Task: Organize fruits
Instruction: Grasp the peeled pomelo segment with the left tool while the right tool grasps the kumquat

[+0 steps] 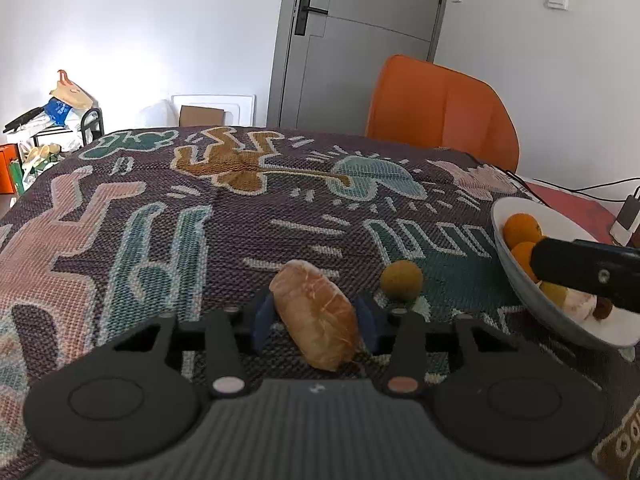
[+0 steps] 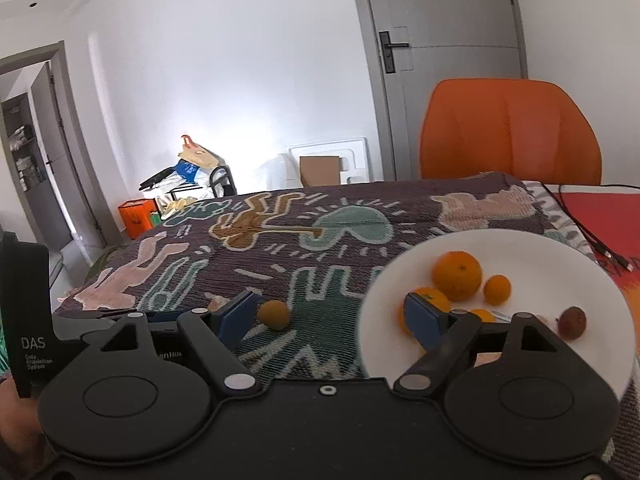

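Note:
My left gripper (image 1: 316, 320) is shut on a peeled pomelo segment (image 1: 316, 312), pale orange-pink, held just above the patterned cloth. A small yellow-green citrus (image 1: 401, 280) lies on the cloth to its right; it also shows in the right wrist view (image 2: 274, 315). A white bowl (image 2: 520, 240) holds several oranges (image 2: 458, 275), a brown round fruit (image 2: 572, 323) and a peeled segment (image 1: 576, 305). My right gripper (image 2: 332, 320) is open and empty, its right finger over the bowl's left rim, its left finger beside the yellow-green citrus.
A patterned woven cloth (image 1: 200, 220) covers the table. An orange chair (image 1: 440, 108) stands behind the far edge. Black cables (image 2: 584, 228) lie on the red surface (image 2: 608, 208) at the right. Clutter and boxes (image 2: 188, 176) sit by the far wall.

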`<state>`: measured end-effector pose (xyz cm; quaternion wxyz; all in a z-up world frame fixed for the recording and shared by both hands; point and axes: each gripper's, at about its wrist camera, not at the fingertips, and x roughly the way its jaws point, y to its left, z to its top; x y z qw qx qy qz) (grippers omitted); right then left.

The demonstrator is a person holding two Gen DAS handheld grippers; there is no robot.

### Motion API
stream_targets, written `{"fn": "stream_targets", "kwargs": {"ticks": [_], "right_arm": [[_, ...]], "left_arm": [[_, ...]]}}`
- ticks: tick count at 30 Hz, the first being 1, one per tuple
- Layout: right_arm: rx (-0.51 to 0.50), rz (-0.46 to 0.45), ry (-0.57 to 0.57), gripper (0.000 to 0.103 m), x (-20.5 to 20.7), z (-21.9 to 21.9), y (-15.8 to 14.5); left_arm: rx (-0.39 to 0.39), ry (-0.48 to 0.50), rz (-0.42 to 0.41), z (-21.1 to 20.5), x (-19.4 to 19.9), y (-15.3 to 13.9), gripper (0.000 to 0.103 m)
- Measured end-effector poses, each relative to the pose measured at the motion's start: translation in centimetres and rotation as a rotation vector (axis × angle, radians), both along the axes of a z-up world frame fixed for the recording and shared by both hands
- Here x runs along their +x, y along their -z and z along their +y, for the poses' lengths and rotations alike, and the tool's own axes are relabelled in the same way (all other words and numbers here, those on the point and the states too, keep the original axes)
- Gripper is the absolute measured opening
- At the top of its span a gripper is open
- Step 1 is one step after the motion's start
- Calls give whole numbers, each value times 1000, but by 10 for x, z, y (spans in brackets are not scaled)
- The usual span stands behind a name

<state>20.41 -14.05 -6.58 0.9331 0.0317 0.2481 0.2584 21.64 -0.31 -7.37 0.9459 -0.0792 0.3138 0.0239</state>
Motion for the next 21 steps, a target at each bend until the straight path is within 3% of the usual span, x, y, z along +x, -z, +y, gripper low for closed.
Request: {"fn": "stream_targets", "kwargs": {"ticks": [13, 21], "right_arm": [[-19, -6, -35, 81, -1, 22, 1], [-36, 1, -6, 80, 3, 17, 3]], "left_arm": [[-45, 11, 4, 15, -8, -2, 36], [2, -1, 0, 4, -1, 1, 34]]}}
